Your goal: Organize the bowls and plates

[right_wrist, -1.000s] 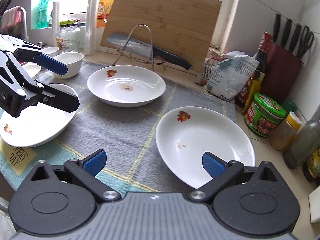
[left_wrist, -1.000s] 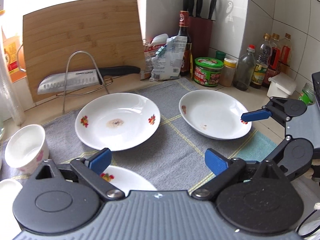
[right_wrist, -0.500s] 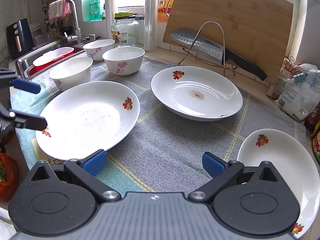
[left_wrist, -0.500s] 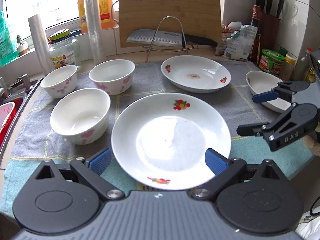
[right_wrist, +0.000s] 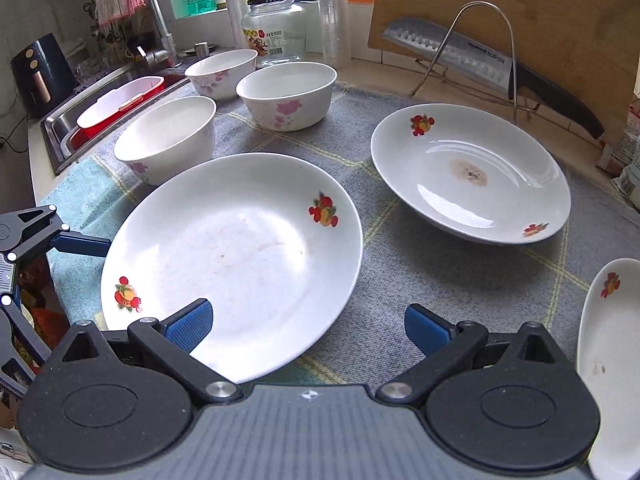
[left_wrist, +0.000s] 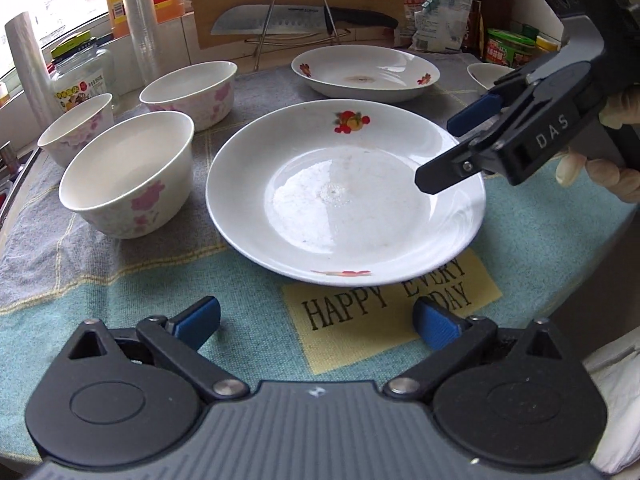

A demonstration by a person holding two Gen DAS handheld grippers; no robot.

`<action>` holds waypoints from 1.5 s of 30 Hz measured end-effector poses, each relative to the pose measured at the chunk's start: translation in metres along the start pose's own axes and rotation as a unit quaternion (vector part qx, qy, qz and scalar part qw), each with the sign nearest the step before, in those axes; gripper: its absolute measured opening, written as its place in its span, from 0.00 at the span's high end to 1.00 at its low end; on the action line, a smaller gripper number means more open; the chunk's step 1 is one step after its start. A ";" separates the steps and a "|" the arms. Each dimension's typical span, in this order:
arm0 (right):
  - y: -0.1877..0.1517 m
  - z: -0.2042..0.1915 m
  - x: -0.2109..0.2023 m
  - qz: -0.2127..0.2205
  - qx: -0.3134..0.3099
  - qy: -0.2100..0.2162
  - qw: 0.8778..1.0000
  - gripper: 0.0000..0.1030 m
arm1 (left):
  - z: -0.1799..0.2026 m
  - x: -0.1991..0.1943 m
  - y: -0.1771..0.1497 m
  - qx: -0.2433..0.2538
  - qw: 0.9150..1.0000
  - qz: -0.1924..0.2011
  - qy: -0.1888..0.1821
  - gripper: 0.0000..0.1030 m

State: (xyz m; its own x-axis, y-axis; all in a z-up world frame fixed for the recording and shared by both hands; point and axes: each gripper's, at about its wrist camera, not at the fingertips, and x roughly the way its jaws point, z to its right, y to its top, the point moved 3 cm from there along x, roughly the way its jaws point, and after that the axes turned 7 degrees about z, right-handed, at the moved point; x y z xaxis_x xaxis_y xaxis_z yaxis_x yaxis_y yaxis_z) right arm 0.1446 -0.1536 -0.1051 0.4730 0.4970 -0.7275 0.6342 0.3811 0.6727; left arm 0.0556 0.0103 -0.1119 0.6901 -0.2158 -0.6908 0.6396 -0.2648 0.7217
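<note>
A white flowered plate [left_wrist: 344, 192] [right_wrist: 240, 264] lies on the cloth mat just ahead of both grippers. My left gripper [left_wrist: 318, 324] hangs over the mat's front edge short of that plate, its jaws opening with nothing between them. My right gripper [right_wrist: 308, 328] [left_wrist: 448, 148] is open over the plate's near right rim, apart from it. A second plate [right_wrist: 472, 176] sits behind, and a third plate [right_wrist: 612, 340] at the far right. Three white bowls with pink flowers [left_wrist: 128, 176] [left_wrist: 188, 92] [left_wrist: 76, 132] stand left of the near plate.
A wooden cutting board [right_wrist: 560, 12] and a cleaver on a wire rack [right_wrist: 452, 52] stand at the back. A sink [right_wrist: 60, 128] with a red basin lies left. A glass jar [right_wrist: 276, 32] and film rolls sit behind the bowls. Sauce jars [left_wrist: 508, 46] crowd the back right.
Both views have swung left from the right-hand plates to the near plate and the bowls. The right gripper has come over the near plate's rim. The left gripper has sunk toward the mat's front.
</note>
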 end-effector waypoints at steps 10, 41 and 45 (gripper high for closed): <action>0.005 0.001 0.018 -0.026 -0.005 -0.010 1.000 0.00 | -0.006 0.012 0.007 -0.008 1.000 0.015 -0.019 0.00; 0.028 0.006 0.027 -0.025 0.026 0.044 0.998 0.00 | -0.026 0.011 0.005 0.067 0.991 0.055 -0.100 0.00; 0.030 0.013 0.030 -0.020 0.056 0.078 0.995 0.00 | -0.030 0.011 0.005 0.071 0.990 0.053 -0.106 0.00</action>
State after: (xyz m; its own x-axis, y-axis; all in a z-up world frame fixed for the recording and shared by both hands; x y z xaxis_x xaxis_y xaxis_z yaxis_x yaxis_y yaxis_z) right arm 0.1861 -0.1375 -0.1080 0.3511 0.6006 -0.7183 0.7187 0.3189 0.6179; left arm 0.0767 0.0343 -0.1142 0.6553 -0.4374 -0.6158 0.5020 -0.3570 0.7878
